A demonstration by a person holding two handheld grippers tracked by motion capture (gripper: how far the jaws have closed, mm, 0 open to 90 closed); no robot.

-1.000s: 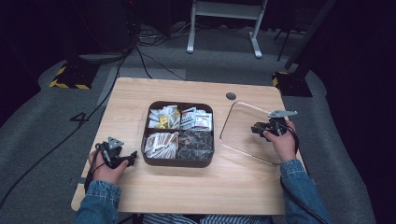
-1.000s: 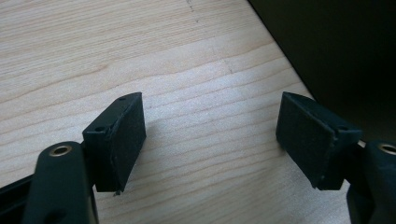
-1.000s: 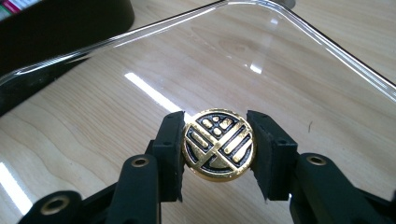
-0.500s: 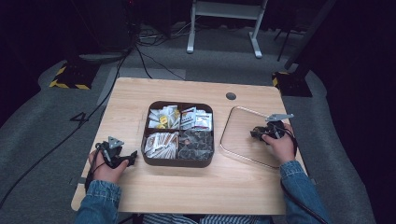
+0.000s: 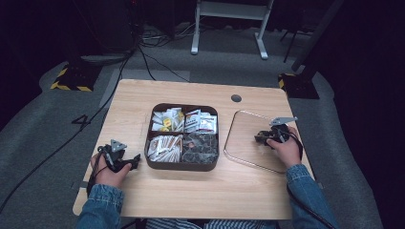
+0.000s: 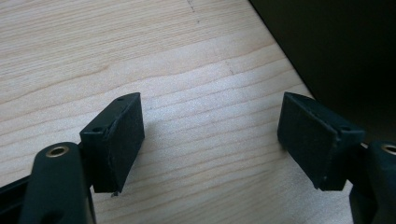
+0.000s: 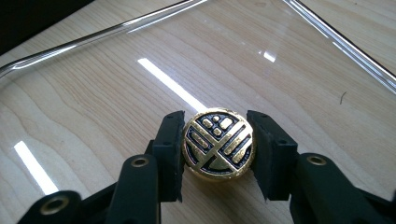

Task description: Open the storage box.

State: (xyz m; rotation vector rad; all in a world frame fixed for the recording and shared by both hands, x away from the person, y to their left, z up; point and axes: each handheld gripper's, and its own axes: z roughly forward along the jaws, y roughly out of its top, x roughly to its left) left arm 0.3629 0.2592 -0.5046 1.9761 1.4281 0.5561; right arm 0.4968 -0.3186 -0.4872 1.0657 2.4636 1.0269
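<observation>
Right gripper [image 7: 217, 154] pinches a round gold-and-black foil-wrapped piece [image 7: 217, 144] between its pads, held just above the clear glass tray [image 5: 239, 138]. Compartment box [image 5: 182, 164] of packets sits to its left on the table [image 5: 191, 195]. Left gripper [image 6: 210, 140] rests beside the box, jaws spread, bare wood between them.

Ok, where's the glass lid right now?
The glass lid lies flat on the table, just right of the dark compartment box in the high view, with the right gripper clamped on its gold knob.
</observation>
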